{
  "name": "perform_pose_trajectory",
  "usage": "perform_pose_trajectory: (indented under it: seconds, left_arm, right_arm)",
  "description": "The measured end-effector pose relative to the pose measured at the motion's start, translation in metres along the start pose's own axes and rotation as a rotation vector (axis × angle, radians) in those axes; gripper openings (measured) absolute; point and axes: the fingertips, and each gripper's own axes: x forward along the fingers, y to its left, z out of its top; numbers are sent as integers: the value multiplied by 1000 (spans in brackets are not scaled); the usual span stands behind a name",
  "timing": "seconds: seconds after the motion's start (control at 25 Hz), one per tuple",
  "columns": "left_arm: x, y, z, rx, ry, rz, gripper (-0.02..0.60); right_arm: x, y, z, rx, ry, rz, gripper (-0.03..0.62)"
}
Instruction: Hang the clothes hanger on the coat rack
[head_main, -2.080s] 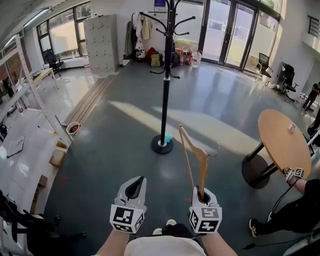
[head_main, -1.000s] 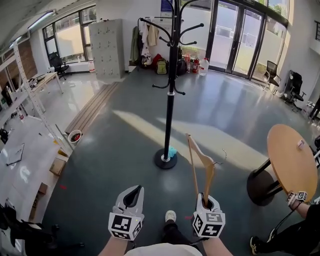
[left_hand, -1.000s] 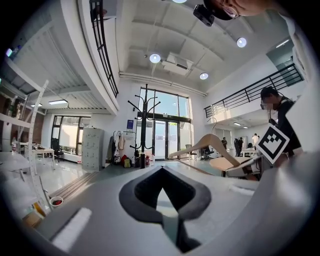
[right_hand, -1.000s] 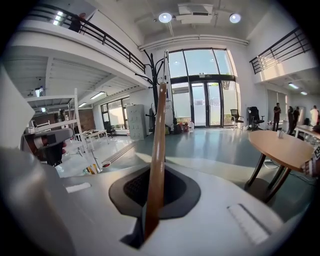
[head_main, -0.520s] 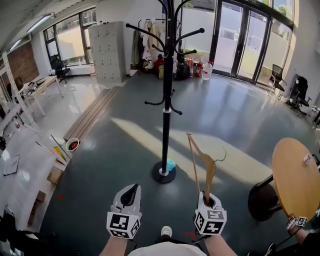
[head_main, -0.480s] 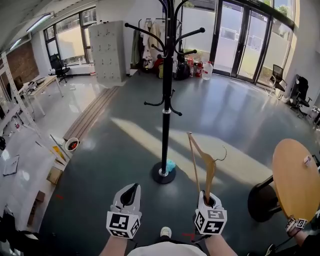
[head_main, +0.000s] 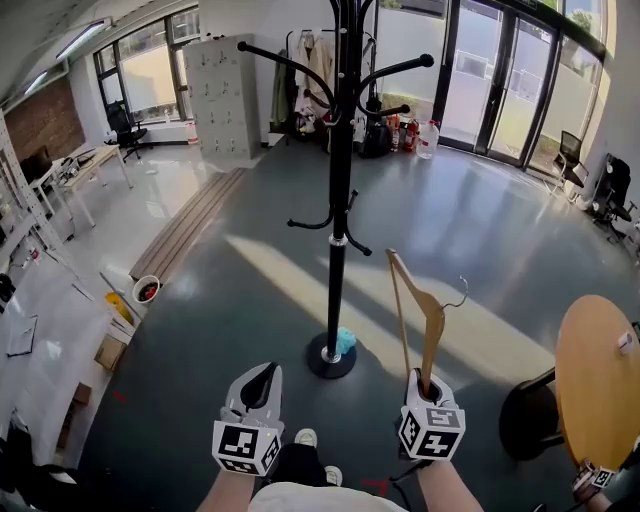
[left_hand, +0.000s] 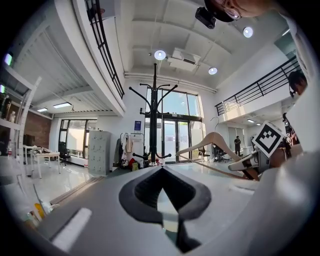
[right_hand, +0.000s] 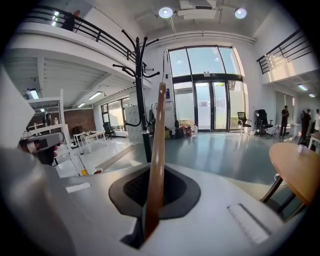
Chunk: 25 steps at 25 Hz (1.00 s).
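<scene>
A tall black coat rack (head_main: 340, 200) stands on the grey floor just ahead, its curved hooks spread at the top and its round base (head_main: 331, 360) close to my feet. My right gripper (head_main: 428, 383) is shut on a wooden clothes hanger (head_main: 422, 320), which stands upright with its metal hook (head_main: 460, 295) pointing right, to the right of the pole and apart from it. In the right gripper view the hanger (right_hand: 157, 160) rises from between the jaws, with the rack (right_hand: 142, 100) behind it. My left gripper (head_main: 264, 373) is shut with nothing in it, left of the base. The left gripper view shows the rack (left_hand: 154, 125) and the hanger (left_hand: 215, 142).
A round wooden table (head_main: 600, 370) stands at the right. Grey lockers (head_main: 222, 95), bags and hanging clothes line the back wall beside glass doors. White shelving and boxes run along the left. A light blue object (head_main: 344, 342) lies by the rack's base.
The coat rack has come closer and looms larger in the head view. Both grippers have advanced toward it together, the hanger still upright in the right one.
</scene>
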Motion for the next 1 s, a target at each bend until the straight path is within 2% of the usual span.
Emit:
perform_pose_trajectory:
  seconds: [0.28,0.48,1.0]
  left_arm:
    - [71,37,10,10,-25,-29,0]
    - [113,68,31,16,-55,-48,0]
    - [186,119,7,19,-17,-97,0]
  right_arm:
    - [66,1,43,-15,-29,-13,28]
    - [105,9,95,-50,-73,-29,28]
    - [201,24,235,-187,-218,-59,28]
